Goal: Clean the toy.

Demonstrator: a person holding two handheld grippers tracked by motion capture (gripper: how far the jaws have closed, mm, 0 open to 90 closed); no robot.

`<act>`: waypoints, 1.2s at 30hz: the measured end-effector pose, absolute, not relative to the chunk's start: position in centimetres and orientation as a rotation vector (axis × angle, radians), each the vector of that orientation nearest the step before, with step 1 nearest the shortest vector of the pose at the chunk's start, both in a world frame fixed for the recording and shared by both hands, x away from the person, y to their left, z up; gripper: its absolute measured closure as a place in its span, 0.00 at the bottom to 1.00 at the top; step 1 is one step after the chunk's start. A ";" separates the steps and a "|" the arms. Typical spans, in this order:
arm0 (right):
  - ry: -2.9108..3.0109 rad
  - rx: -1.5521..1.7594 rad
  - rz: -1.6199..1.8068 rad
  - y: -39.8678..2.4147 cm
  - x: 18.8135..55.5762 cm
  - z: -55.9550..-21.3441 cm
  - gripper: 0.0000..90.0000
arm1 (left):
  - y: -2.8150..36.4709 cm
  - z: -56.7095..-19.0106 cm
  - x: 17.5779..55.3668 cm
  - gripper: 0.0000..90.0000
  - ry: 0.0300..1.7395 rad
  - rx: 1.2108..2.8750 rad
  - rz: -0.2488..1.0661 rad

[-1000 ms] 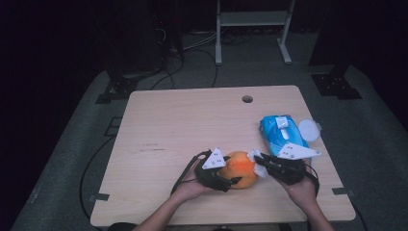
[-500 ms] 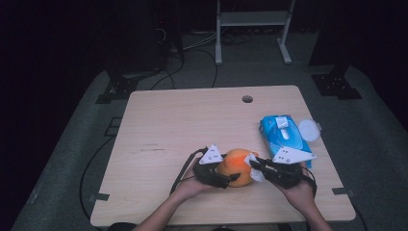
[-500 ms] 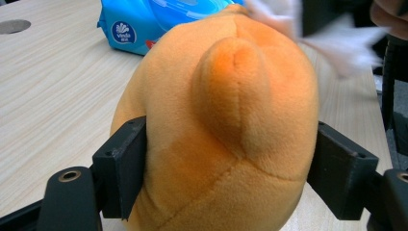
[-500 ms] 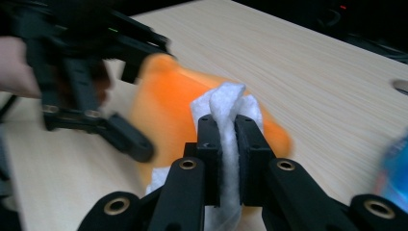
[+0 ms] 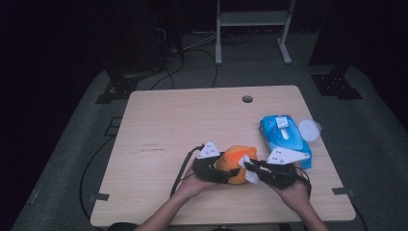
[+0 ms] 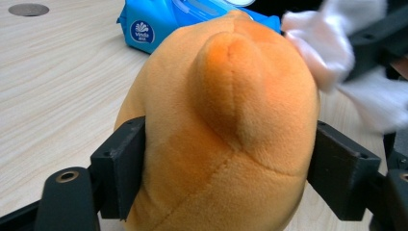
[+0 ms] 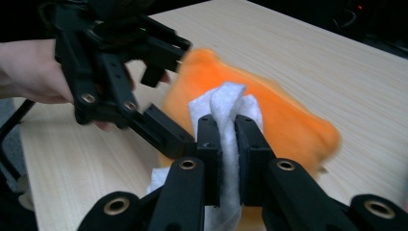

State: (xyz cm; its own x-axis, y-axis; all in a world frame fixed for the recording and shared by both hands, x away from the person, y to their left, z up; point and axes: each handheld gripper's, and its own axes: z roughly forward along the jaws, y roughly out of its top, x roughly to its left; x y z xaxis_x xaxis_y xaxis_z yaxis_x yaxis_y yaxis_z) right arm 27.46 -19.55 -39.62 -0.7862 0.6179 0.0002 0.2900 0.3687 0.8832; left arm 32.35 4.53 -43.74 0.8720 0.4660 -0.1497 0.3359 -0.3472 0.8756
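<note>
Both tongs grip: left tongs (image 5: 230, 172) loosening around orange plush (image 5: 236, 161), right tongs (image 5: 246, 169) clenching white wipe (image 5: 249, 169) against it.

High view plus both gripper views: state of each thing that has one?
Orange plush toy: between left gripper jaws, which have just been opening.
White wipe: pinched in shut right gripper, against the toy.
Blue wipes pack: flat, lid closed.

Black two-jaw grippers (image 5: 230, 169) with brass-ringed screws, grey three-cornered plates, trailing black cables.
</note>
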 end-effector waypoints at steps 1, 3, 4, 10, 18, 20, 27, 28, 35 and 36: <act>2.303 0.788 1.359 -19.3 27.4 -39.6 0.90 | 4.5 -43.7 32.3 0.19 0.566 1.976 0.149; 2.287 0.815 1.353 -19.7 27.7 -39.5 0.90 | 4.4 -43.7 32.2 0.16 0.527 1.998 0.161; 2.271 0.847 1.352 -20.2 28.0 -39.6 0.90 | 4.3 -43.7 32.0 0.17 0.511 2.002 0.174; 2.258 0.841 1.359 -20.1 27.6 -39.4 0.90 | 3.6 -43.5 31.3 0.32 0.463 2.033 0.254; 2.276 0.701 1.361 -17.2 26.2 -38.6 0.90 | 2.5 -43.8 30.1 0.33 0.355 2.076 0.334; 2.249 0.740 1.386 -18.0 26.7 -38.6 0.90 | 2.6 -43.9 30.3 0.33 0.361 2.063 0.320; 2.202 0.910 1.306 -21.6 28.6 -39.7 0.90 | 3.3 -44.1 30.9 0.24 0.354 2.034 0.240; 2.211 0.939 1.321 -22.0 28.8 -39.9 0.90 | 3.4 -44.0 31.0 0.22 0.349 2.022 0.234; 2.249 0.866 1.369 -20.6 28.0 -39.6 0.90 | 3.4 -44.5 31.6 0.06 0.350 2.038 0.235; 2.253 0.855 1.372 -20.2 27.9 -39.6 0.90 | 3.5 -44.4 31.6 0.12 0.356 2.035 0.234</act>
State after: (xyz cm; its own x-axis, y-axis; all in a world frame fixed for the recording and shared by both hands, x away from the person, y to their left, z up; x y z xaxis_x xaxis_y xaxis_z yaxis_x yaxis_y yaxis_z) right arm 27.93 -20.19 -39.56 -0.7489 0.6627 0.0022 0.3061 0.3429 0.8881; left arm 31.59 3.50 -44.36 0.9375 0.3476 0.0144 0.1508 -0.4435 0.8835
